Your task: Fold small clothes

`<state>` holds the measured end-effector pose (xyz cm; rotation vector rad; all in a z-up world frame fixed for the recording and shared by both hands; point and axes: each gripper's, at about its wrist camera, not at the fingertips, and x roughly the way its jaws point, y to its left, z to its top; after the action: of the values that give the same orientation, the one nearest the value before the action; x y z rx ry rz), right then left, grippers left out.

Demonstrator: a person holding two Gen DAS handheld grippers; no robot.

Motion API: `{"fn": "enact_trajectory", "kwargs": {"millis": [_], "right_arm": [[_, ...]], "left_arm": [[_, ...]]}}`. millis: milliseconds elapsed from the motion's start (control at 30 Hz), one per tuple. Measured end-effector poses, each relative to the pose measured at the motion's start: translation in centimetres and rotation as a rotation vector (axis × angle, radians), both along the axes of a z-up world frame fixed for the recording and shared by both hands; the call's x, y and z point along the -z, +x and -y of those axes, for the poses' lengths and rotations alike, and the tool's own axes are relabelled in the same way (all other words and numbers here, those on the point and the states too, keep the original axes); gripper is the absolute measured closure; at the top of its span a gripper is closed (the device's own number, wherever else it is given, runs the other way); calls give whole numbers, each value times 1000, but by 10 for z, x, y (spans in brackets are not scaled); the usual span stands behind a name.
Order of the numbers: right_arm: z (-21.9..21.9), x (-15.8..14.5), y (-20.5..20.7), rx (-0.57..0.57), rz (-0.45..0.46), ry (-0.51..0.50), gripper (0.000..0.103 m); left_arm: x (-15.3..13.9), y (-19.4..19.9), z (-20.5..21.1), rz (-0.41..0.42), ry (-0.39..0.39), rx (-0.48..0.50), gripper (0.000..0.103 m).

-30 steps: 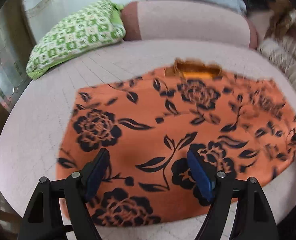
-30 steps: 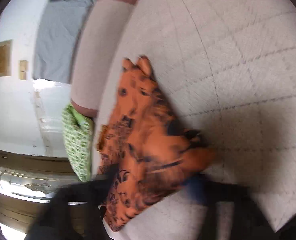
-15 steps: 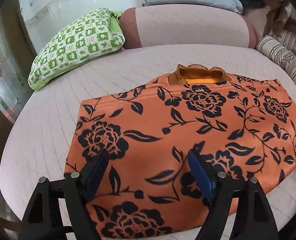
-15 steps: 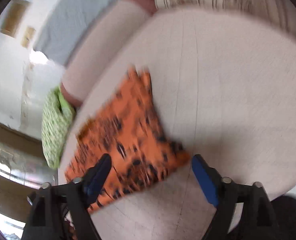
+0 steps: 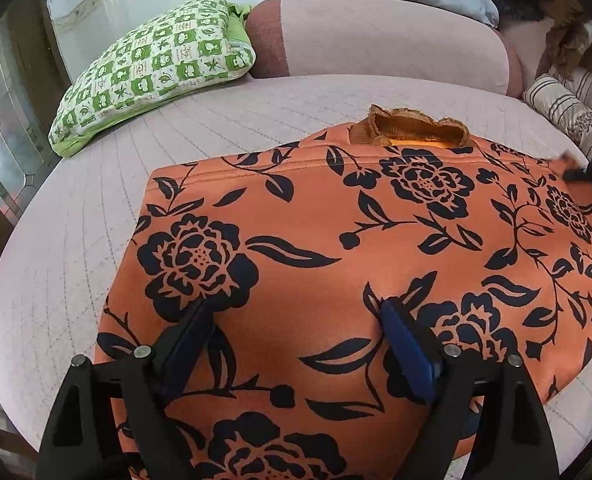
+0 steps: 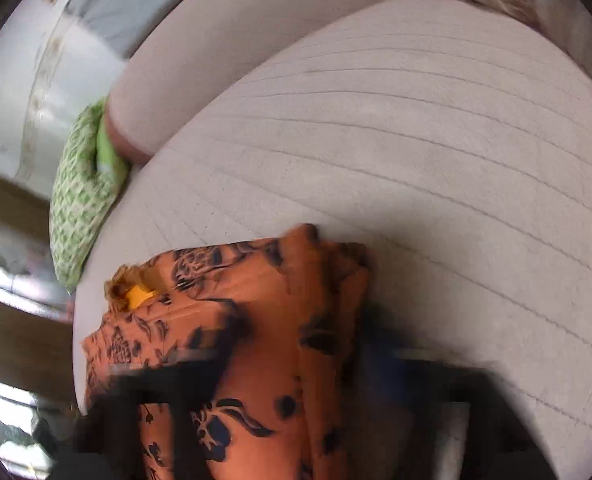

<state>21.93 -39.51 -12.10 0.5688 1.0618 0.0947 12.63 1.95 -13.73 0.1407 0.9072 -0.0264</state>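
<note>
An orange garment [image 5: 335,248] with black flowers lies flat on the pink quilted bed [image 5: 236,120], its frilled collar [image 5: 411,128] at the far side. My left gripper [image 5: 296,312] hovers low over the near part of the garment, jaws opening, nothing pinched between the blue pads. My right gripper [image 5: 591,174] shows as a dark shape at the garment's far right corner. In the blurred right wrist view, the right gripper [image 6: 299,360] is closing, and its fingers still stand apart with the garment's layered right edge [image 6: 327,280] between them.
A green checked pillow [image 5: 152,68] lies at the bed's far left beside a pink bolster [image 5: 375,36]. A striped cushion [image 5: 567,108] sits at the far right. The round bed's edge curves close on the left and near sides.
The right gripper let go of the garment, swung off with jaws wide, and is now back over its right edge. The left gripper stayed over the near part.
</note>
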Motion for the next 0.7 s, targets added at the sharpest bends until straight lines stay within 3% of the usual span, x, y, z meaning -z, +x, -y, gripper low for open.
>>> {"fn": "enact_trajectory", "kwargs": {"millis": [100, 167, 200, 267, 300, 367, 400, 500, 633, 667, 700], "right_arm": [[-16, -32, -12, 7, 105, -131, 85], [-18, -11, -8, 52, 36, -302, 85], [-16, 10, -4, 51, -46, -311, 80], [-6, 3, -17, 108, 15, -235, 73], [-5, -7, -24, 122, 41, -221, 53], [-12, -40, -44, 164, 129, -286, 30], [-18, -53, -53, 156, 169, -301, 30], [-54, -78, -77, 43, 247, -216, 29], [-102, -65, -105, -112, 271, -123, 25], [-109, -51, -106, -136, 247, -107, 23], [-115, -34, -108, -150, 207, -104, 23]], "left_arm": [[2, 1, -2, 4, -8, 1, 11], [2, 2, -3, -1, -15, -6, 11], [1, 3, -3, -9, -17, -7, 11], [-6, 4, -7, -28, -26, 5, 11], [-15, 0, -14, -13, -41, 1, 11], [-31, -9, -28, 37, -67, -36, 11], [-41, -16, -40, 61, -95, -56, 11], [-58, -38, -82, 70, -196, -150, 11], [-42, -60, -121, -23, -351, -217, 15], [-34, -62, -124, -49, -375, -209, 20], [-21, -60, -127, -105, -393, -206, 45]]}}
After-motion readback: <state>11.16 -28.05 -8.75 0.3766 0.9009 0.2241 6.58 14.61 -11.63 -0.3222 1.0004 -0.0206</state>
